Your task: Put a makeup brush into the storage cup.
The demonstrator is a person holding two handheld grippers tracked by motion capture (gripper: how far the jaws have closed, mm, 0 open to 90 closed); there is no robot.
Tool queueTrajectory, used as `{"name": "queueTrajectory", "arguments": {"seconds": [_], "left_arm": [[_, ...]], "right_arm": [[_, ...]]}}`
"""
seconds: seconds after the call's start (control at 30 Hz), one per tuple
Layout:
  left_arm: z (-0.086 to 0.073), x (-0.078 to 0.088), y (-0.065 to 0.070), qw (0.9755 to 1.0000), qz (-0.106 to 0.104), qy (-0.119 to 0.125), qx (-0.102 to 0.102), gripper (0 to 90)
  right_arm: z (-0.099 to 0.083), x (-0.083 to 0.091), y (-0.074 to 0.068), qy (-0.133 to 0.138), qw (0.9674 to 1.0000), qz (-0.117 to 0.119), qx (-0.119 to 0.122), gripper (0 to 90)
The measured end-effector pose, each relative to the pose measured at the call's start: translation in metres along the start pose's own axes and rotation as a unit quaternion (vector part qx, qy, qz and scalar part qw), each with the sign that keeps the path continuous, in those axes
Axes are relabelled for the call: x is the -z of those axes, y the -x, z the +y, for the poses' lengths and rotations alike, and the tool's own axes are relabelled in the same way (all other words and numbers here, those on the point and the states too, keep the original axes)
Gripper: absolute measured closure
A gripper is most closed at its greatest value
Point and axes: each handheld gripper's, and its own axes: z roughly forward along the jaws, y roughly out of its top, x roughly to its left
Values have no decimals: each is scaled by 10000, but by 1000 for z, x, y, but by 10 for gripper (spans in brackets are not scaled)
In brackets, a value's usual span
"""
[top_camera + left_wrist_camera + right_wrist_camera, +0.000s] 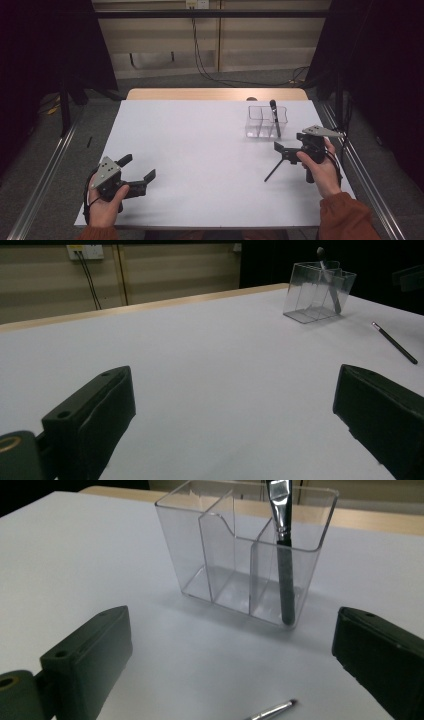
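One brush [274, 117] already stands upright in the right-hand compartment of the clear organizer [256, 127], upper right of the high view. A second slim brush [274, 170] lies loose on the white table [200, 150], just under the right gripper [287, 150], whose jaws gape empty. The left gripper [137, 172], lower left, is spread wide too. By my reckoning, roughly halfway.

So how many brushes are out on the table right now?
2. One black-handled brush stands in an end compartment of the clear plastic organiser. A second thin dark brush lies on the white table beside the right claw.
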Motion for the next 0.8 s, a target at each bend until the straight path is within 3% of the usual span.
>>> {"name": "queueTrajectory", "arguments": {"seconds": [0.1,0.23,0.43,0.63,0.73,0.8], "left_arm": [[0,0,0,10000,10,4,-1,33],[0,0,0,10000,3,-14,-2,33],[0,0,0,10000,-3,-16,-1,33],[0,0,0,10000,-15,-21,-16,32],[0,-1,0,10000,-17,-15,-10,32],[0,-1,0,10000,-42,-24,-24,32]], "right_arm": [[3,1,2,-284,9996,-12,-40,32],[6,1,7,-574,9979,-293,-65,40],[8,-3,8,-1007,9945,-255,-142,52],[13,-13,10,-1622,9859,-376,-155,64],[14,-21,12,-2147,9762,-263,-171,73],[15,-24,12,-2201,9745,-389,-189,74]]}}
